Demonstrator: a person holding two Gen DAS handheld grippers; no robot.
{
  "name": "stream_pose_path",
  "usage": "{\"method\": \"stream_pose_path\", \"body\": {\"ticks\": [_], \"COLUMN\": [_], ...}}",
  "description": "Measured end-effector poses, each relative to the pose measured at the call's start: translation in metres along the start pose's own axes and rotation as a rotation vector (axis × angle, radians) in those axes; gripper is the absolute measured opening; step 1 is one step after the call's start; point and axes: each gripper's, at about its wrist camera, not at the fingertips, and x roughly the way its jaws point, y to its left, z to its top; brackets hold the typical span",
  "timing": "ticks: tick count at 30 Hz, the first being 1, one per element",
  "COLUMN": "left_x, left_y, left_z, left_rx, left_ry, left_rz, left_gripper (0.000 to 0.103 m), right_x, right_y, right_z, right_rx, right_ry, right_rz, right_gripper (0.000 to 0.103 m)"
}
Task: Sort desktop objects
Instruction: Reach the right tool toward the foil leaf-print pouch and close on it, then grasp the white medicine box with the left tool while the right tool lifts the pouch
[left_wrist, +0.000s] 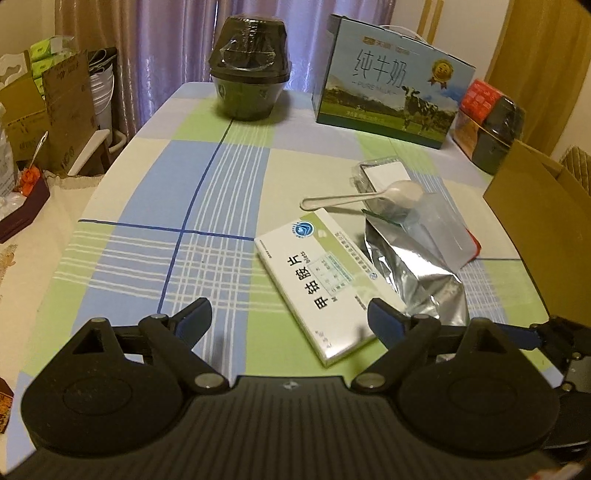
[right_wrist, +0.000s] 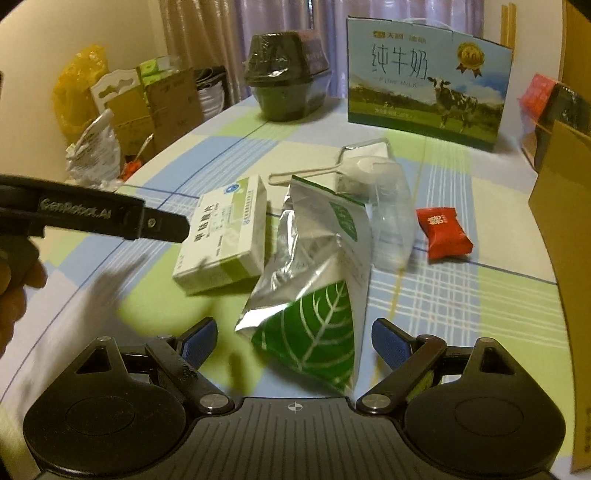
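A white and green medicine box (left_wrist: 317, 280) lies flat on the checked tablecloth (left_wrist: 207, 206). My left gripper (left_wrist: 290, 317) is open, and the box's near end sits between its fingers, closer to the right one. A silver foil bag (left_wrist: 417, 266) leans beside the box. In the right wrist view this foil bag (right_wrist: 314, 280), printed with a green leaf, lies between the fingers of my open right gripper (right_wrist: 293, 339). One left gripper finger (right_wrist: 162, 224) reaches the medicine box (right_wrist: 225, 236). A red candy packet (right_wrist: 443, 236) lies to the right.
A white plastic spoon (left_wrist: 362, 197) rests on a clear plastic container (left_wrist: 384, 173) behind the bag. A blue milk carton box (left_wrist: 391, 81) and a wrapped black bowl (left_wrist: 251, 70) stand at the far edge. A cardboard box (right_wrist: 561, 221) stands on the right.
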Motion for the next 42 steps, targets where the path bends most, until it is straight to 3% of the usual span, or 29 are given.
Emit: {"method": "stream_pose_path", "body": {"ticks": [8, 9, 10, 19, 25, 29, 32, 34, 37, 42], "left_x": [0.008, 0.009, 0.01, 0.022, 0.043, 0.059, 0.066, 0.063, 0.054, 0.029], "left_y": [0.002, 0.003, 0.003, -0.012, -0.033, -0.045, -0.052, -0.054, -0.055, -0.059], "left_z": [0.001, 0.001, 0.001, 0.006, 0.009, 0.011, 0.01, 0.007, 0.001, -0.021], "left_rx": [-0.02, -0.024, -0.027, -0.014, 0.03, 0.06, 0.094, 0.113, 0.125, 0.139], "left_ry": [0.012, 0.015, 0.017, 0.034, 0.065, 0.107, 0.123, 0.118, 0.114, 0.13], "left_rz": [-0.023, -0.025, -0.027, -0.055, -0.056, -0.002, 0.025, 0.033, 0.041, 0.031], "left_gripper": [0.089, 0.089, 0.089, 0.089, 0.089, 0.089, 0.088, 0.082, 0.075, 0.069], "right_x": [0.021, 0.022, 0.023, 0.006, -0.005, -0.012, -0.011, -0.007, -0.004, -0.02], "right_y": [-0.01, -0.011, -0.012, -0.016, -0.029, -0.031, -0.029, -0.028, -0.027, -0.033], "right_z": [0.016, 0.017, 0.018, 0.013, 0.006, 0.0, -0.002, -0.004, -0.01, -0.018], "right_rx": [0.051, 0.047, 0.039, -0.053, -0.055, -0.059, -0.075, -0.094, -0.137, -0.096], "right_ry": [0.026, 0.032, 0.039, 0.014, 0.018, 0.018, 0.025, 0.04, 0.052, 0.07], "right_rz": [-0.038, -0.042, -0.042, -0.09, -0.127, -0.126, -0.124, -0.126, -0.134, -0.14], "right_gripper": [0.087, 0.085, 0.076, 0.05, 0.049, 0.051, 0.061, 0.066, 0.065, 0.052]}}
